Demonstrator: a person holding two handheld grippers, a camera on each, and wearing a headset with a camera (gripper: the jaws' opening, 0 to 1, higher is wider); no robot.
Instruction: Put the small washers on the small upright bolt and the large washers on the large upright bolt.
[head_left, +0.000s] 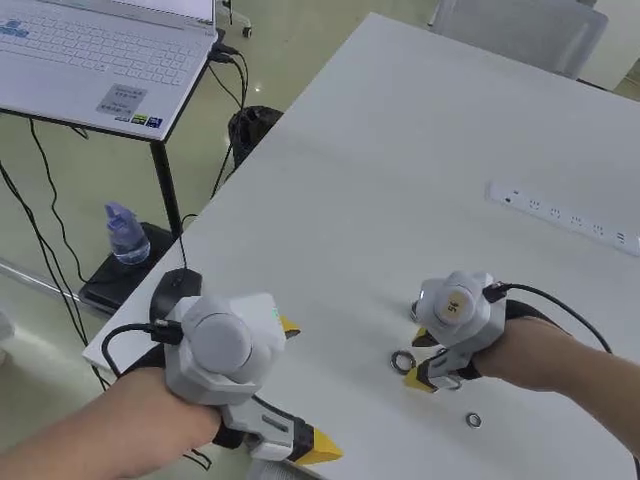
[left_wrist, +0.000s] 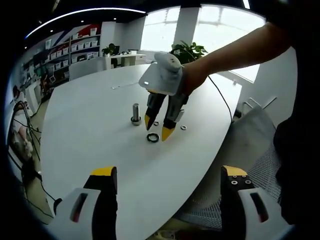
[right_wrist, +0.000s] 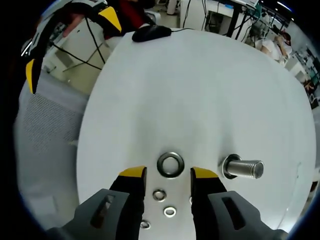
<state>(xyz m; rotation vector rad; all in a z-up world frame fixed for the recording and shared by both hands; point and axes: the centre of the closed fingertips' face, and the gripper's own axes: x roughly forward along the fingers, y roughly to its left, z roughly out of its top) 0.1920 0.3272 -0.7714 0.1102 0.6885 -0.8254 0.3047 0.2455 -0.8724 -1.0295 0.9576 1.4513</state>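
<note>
We hold the right gripper (left_wrist: 158, 128), jaws apart, just above the large washer (right_wrist: 170, 165) near the large bolt (right_wrist: 242, 168); our left gripper (left_wrist: 167, 175), also parted, hangs at the counter's (head_left: 380, 180) near edge.

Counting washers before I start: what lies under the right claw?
One large washer lies between the right claw's open jaws, with three small washers visible nearer its body. Whatever sits beneath the jaws themselves is covered.

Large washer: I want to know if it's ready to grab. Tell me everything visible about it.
The large washer is a shiny, silvery metal ring lying flat on the white table. It sits between the open right gripper's yellow-tipped jaws, untouched as far as shows. An upright bolt stands beside it, apart; small washers lie nearby.
</note>
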